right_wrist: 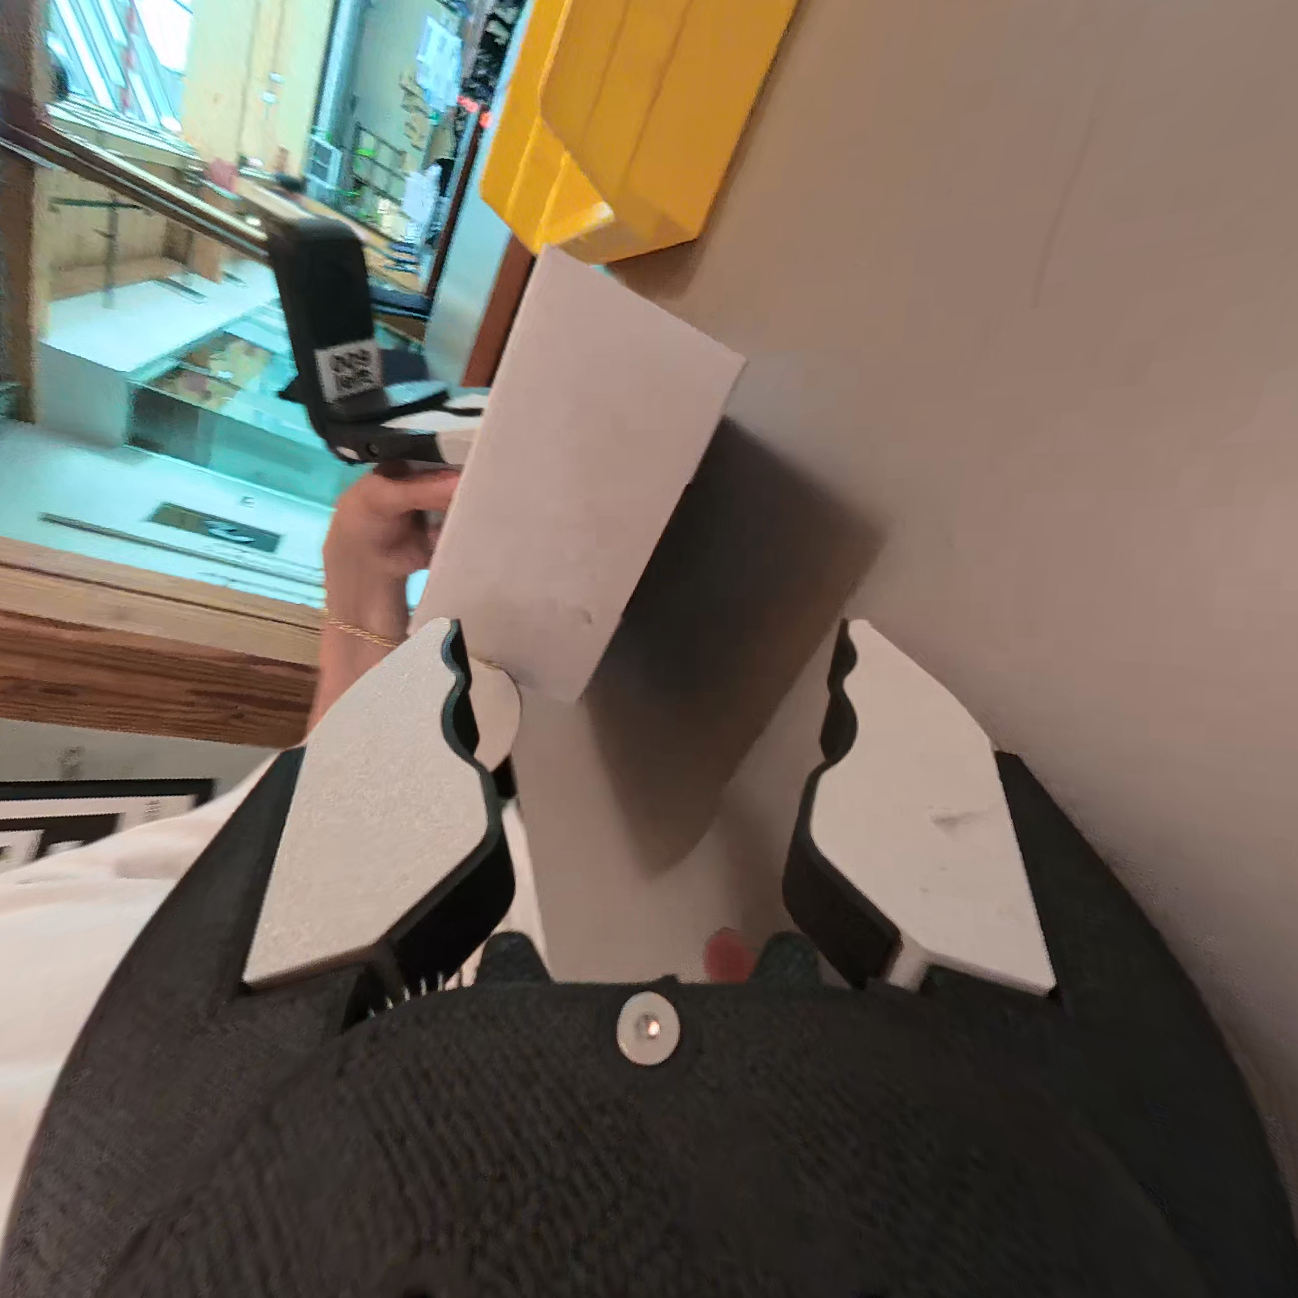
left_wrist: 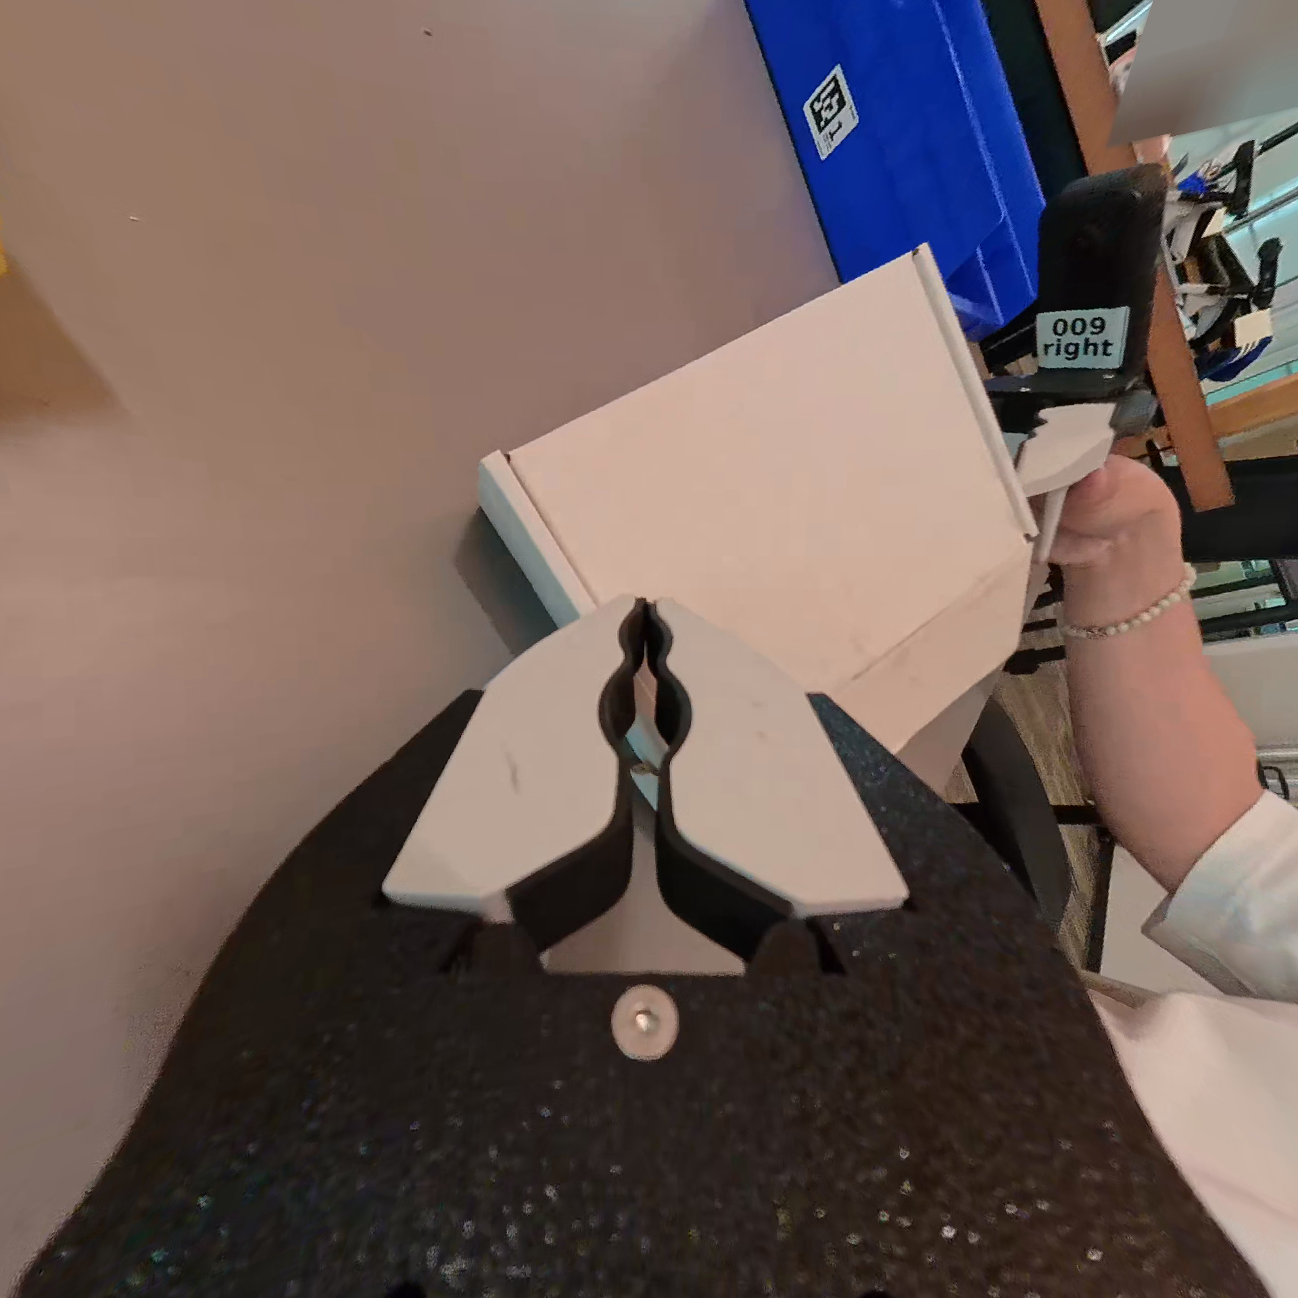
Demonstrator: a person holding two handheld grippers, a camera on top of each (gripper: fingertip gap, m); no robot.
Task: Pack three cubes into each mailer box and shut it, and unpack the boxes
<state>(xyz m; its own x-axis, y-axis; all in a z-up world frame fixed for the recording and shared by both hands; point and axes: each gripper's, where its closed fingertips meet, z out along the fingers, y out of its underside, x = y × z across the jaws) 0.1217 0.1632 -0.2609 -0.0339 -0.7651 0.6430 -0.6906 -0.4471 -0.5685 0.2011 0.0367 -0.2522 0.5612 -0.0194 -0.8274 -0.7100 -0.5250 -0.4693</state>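
A white mailer box (left_wrist: 758, 506) with its lid down is held tilted over the grey table (left_wrist: 281, 421). My left gripper (left_wrist: 643, 611) is shut on the box's near edge, and a thin strip of card shows between the fingers. My right gripper (right_wrist: 650, 632) is open, with the box (right_wrist: 583, 477) between and ahead of its fingers; its left finger (right_wrist: 393, 772) touches the box's lower corner. The right gripper also shows at the box's far end in the left wrist view (left_wrist: 1053, 456). The left gripper shows behind the box in the right wrist view (right_wrist: 428, 428). No cubes are visible.
A blue bin (left_wrist: 906, 133) stands on the table beyond the box. A yellow bin (right_wrist: 632, 119) stands at the other side. The table's wooden edge (right_wrist: 140, 646) is close by. A person's hands and white sleeves hold both grippers. There is about 15 centimeters between the tips of the two grippers.
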